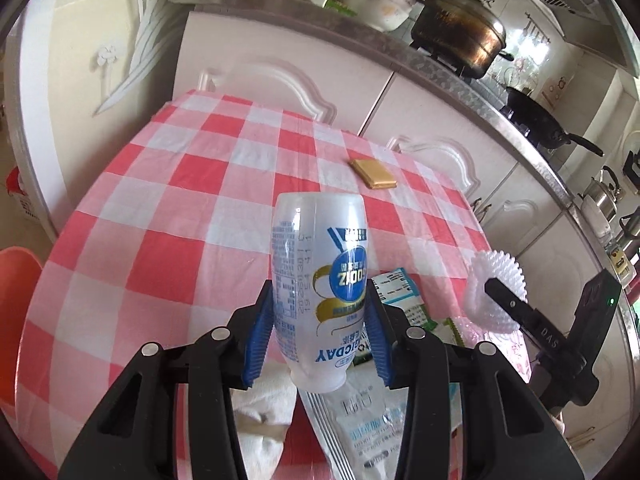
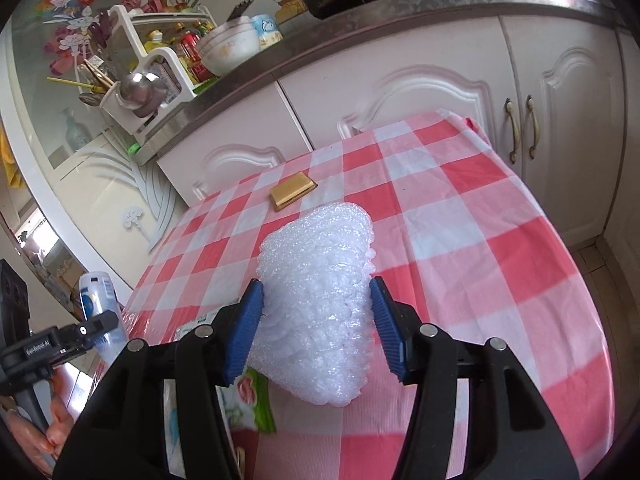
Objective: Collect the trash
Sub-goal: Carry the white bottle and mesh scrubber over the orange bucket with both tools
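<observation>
My left gripper is shut on a translucent white plastic bottle with a blue label, held above the red-and-white checked tablecloth. My right gripper is shut on a wad of white foam netting, its blue pads pressing into both sides. The foam netting also shows at the right of the left wrist view. In the right wrist view the bottle is at the far left. A flat gold packet lies on the far part of the table.
Wrappers, a clear packet and a crumpled white tissue lie on the near table edge. An orange tub stands low at the left. Kitchen cabinets and a counter with pots run behind the table. A hand holds the left gripper.
</observation>
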Motion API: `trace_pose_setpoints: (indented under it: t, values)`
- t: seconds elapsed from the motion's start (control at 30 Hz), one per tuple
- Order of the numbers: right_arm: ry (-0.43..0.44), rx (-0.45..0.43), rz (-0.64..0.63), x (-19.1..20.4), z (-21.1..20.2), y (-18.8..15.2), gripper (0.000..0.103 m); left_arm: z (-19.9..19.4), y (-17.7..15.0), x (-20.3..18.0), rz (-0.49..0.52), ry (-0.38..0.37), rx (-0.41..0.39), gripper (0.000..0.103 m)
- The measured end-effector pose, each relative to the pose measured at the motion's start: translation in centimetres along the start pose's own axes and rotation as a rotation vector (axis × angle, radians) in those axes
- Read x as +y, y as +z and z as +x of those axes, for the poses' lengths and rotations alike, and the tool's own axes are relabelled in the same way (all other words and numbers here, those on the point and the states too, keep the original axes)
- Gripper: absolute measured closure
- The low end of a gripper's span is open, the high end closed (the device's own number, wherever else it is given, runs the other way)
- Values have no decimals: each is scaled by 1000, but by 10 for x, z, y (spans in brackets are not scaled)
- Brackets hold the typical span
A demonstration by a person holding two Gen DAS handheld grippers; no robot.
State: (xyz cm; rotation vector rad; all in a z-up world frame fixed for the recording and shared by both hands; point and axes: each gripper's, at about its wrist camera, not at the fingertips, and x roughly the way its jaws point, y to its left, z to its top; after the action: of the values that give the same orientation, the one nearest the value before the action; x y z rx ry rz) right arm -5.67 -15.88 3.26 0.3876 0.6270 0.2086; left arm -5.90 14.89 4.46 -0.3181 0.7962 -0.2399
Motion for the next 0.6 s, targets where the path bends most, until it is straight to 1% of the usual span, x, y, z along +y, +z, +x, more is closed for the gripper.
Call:
trace_pose_setpoints:
  t: [0.07, 0.17, 0.33, 0.6]
  values:
    - [-4, -10, 2, 0, -8, -5, 47, -8, -2, 1, 1, 5, -24, 59]
    - [-5, -12, 3, 1, -17, -12, 47, -19, -7, 5, -4, 0, -34, 59]
    - [-5, -17, -24, 6, -30, -23, 47, -35, -19, 12, -12, -16, -26, 59]
    - [-7, -10, -15, 5, -46, -36, 47, -57, -49, 29, -34, -37, -2, 59]
